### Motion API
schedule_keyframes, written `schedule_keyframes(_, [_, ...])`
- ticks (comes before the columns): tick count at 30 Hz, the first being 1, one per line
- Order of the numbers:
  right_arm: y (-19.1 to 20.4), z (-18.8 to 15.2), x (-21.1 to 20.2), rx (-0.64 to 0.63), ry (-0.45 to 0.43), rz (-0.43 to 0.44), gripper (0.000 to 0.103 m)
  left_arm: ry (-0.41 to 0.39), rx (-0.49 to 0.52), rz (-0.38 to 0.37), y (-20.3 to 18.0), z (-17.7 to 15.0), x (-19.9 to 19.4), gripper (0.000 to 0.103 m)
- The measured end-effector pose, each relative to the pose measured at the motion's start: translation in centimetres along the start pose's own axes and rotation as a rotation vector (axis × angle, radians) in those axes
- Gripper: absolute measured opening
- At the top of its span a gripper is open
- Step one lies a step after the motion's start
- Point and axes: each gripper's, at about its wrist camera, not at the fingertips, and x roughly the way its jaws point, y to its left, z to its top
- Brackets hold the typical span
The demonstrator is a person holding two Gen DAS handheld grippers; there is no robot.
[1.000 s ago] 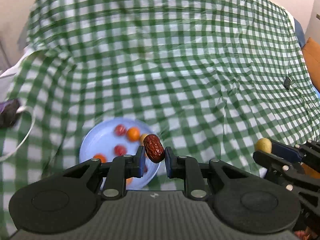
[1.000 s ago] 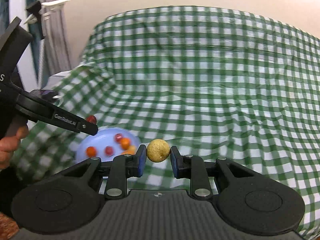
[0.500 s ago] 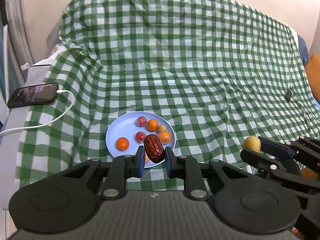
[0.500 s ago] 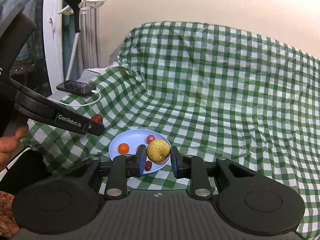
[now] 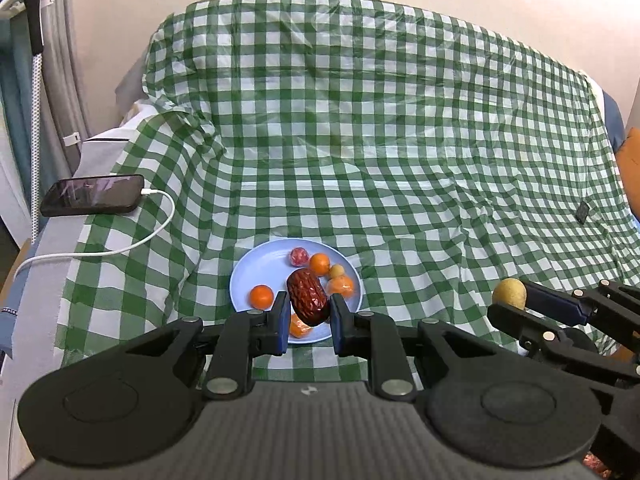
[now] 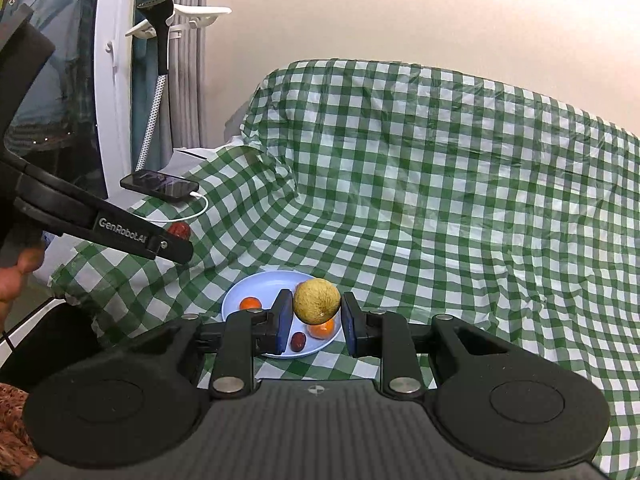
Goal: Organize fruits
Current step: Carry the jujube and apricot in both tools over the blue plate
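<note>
Left gripper point(image 5: 307, 318) pinches a wrinkled dark-red date point(image 5: 308, 297); right gripper point(image 6: 314, 320) clamps a round yellow-green fruit point(image 6: 317, 301), both above the pale-blue round plate point(image 5: 256, 270).

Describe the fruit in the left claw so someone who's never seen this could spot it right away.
Find the green checked cloth, then the blue plate on it. Just above the plate's near edge, the left claw grips a date: dark red-brown, oblong and wrinkled, unlike the smooth round oranges on the plate.
</note>
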Motion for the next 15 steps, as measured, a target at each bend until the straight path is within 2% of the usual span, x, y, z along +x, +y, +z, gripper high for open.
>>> schedule_keyframes(8, [0.0, -0.1, 1.1, 0.002, 0.035, 0.003, 0.027, 0.028, -0.017, 0.007, 0.8, 0.2, 0.8, 0.022])
schedule_keyframes(15, [0.2, -0.2, 2.7, 0.002, 0.060, 0.012, 0.027, 0.045, -0.044, 0.053, 2.6, 0.2, 1.8, 0.022])
